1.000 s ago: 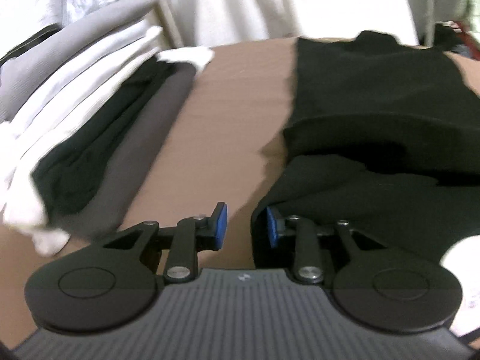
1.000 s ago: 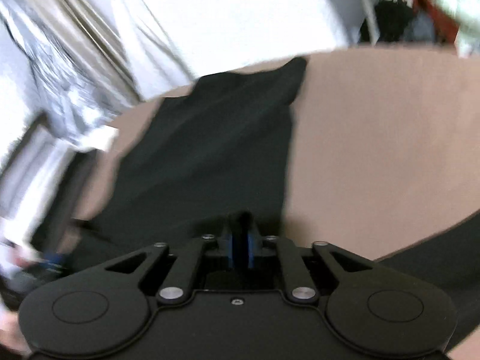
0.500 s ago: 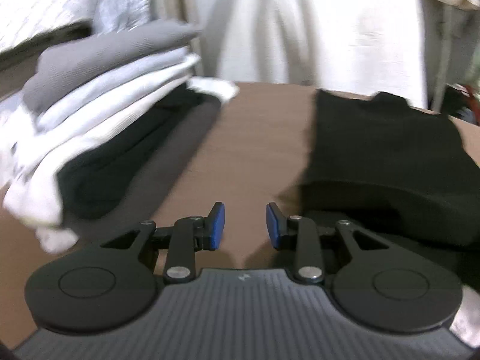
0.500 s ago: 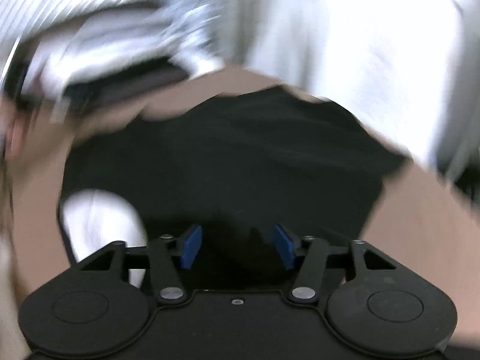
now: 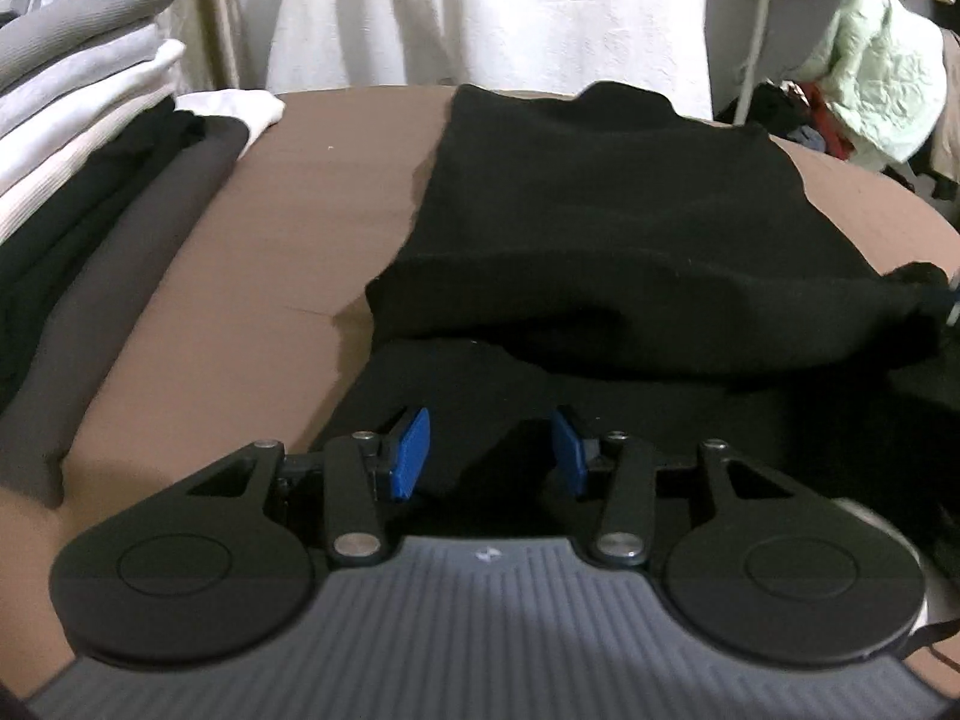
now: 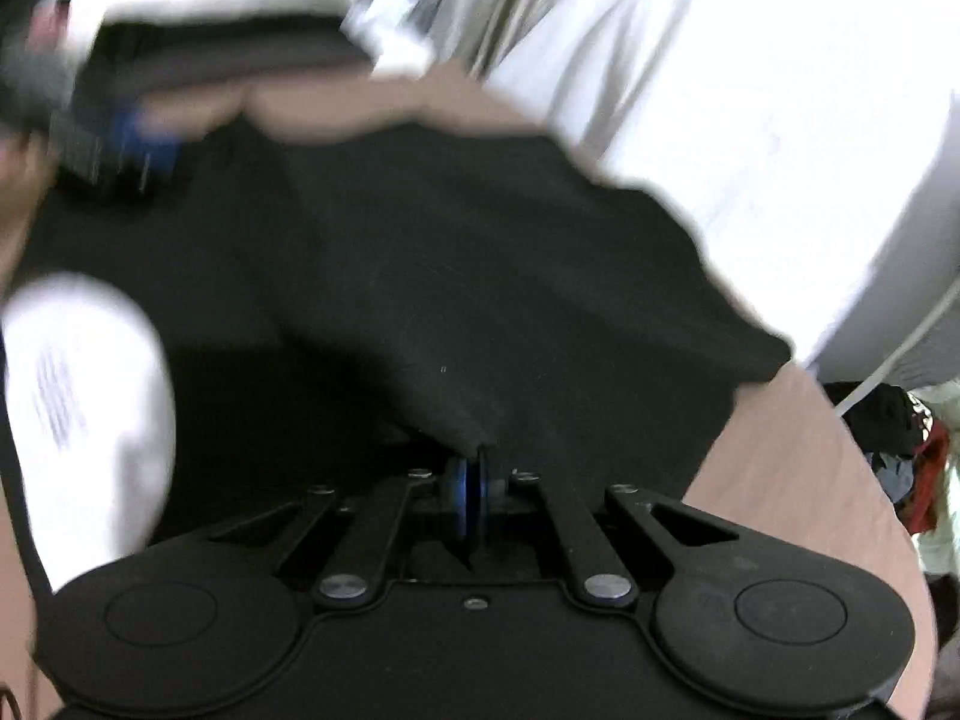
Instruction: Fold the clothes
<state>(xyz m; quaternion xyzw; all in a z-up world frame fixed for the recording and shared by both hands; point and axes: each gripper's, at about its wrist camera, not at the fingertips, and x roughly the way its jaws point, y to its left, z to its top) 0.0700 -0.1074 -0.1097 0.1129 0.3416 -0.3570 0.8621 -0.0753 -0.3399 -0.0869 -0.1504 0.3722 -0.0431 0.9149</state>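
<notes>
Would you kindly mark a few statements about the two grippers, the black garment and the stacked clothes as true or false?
1. The left gripper is open, its blue pads apart. True.
2. The right gripper is open and empty. False: it is shut on a fold of the black knit garment.
3. The black knit garment lies on a brown surface. True.
4. The stack of folded grey, white and black clothes sits to the right of the garment in the left wrist view. False: it sits to the left.
</notes>
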